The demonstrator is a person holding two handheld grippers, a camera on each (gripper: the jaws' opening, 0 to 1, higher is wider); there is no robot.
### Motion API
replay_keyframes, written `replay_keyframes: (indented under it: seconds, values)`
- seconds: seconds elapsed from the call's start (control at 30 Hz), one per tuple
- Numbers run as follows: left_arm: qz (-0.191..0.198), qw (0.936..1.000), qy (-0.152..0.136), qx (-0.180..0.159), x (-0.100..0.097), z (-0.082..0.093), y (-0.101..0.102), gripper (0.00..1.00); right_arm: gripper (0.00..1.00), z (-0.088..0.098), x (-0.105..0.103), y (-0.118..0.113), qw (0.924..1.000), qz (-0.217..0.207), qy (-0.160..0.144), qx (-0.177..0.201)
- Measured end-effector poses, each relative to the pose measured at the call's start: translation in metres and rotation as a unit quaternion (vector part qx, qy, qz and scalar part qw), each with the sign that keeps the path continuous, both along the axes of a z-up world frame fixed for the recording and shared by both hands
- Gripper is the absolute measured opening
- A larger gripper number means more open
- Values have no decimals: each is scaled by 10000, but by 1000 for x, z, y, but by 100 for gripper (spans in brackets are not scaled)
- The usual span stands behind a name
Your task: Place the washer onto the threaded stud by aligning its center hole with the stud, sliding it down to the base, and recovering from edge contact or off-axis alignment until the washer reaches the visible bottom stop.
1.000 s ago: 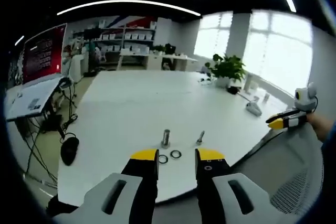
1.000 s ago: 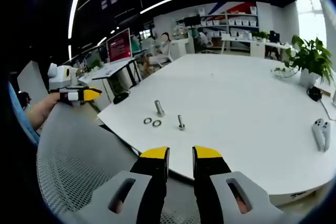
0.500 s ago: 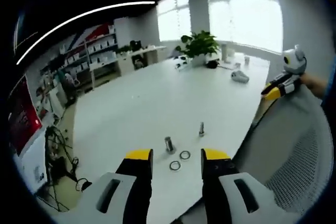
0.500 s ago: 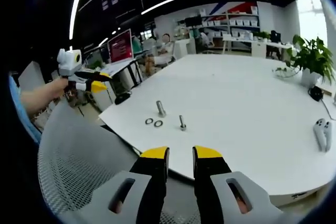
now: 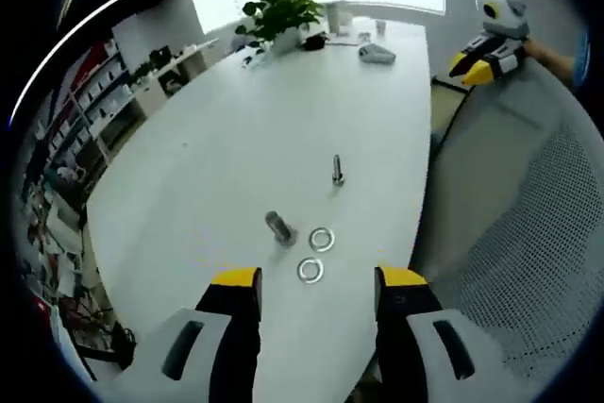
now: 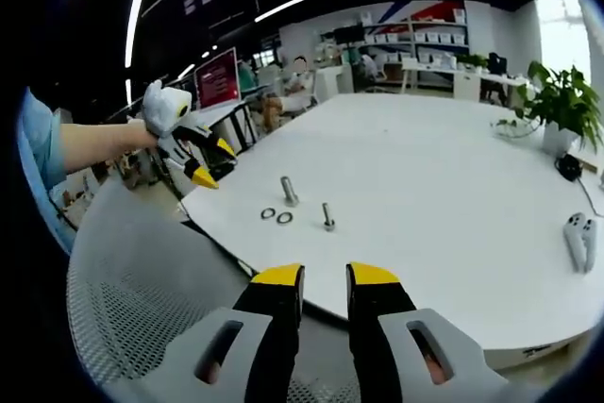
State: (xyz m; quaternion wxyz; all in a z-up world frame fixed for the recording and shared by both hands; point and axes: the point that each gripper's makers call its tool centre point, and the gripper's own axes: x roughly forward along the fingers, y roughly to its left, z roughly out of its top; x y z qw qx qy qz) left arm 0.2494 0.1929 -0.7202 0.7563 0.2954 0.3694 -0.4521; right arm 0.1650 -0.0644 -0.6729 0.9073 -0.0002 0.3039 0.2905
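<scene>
Left gripper point(image 5: 319, 278): jaws spread apart, nothing between them, hanging above the near edge of the white table point(image 5: 236, 120); in the right gripper view it comes in from the left point(image 6: 209, 169), yellow tips angled down toward the hardware.
Right gripper point(image 6: 324, 275): jaws parted, empty, poised over the mesh chair back point(image 6: 142, 299), well apart from the parts.
Washers: 2 on the tabletop, near washer point(image 5: 310, 270) just past the left jaws, far washer point(image 5: 321, 239) just beside it.
Large bolt point(image 5: 279, 226): next to the washers.
Threaded stud point(image 5: 337, 170): upright, bare, near the washers.
Background: potted plant point(image 5: 279, 11), game controller point(image 6: 578, 236).
</scene>
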Motion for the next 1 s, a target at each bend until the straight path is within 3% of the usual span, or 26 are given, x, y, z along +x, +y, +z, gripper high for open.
replay_keyframes:
  seconds: [0.37, 0.6, 0.77, 0.97, 1.0]
  values:
    - [-480, 9949, 625, 623, 15, -70, -11, 45, 20, -4, -1, -2, 9999, -44, 115, -26]
    - [-582, 9905, 863, 894, 21, -93, -13, 43, 20, -4, 0, -3, 9999, -108, 126, -17]
    - [-606, 9890, 852, 1049, 25, -106, -11, 41, 20, -4, 0, -4, 9998, -124, 122, -17]
    - [-816, 9817, 1005, 1400, 20, -117, -4, 39, 20, -4, 0, -4, 9999, -124, 118, -9]
    - [-762, 9837, 1046, 1252, 22, -115, -9, 39, 20, -4, 0, -4, 9999, -124, 113, -6]
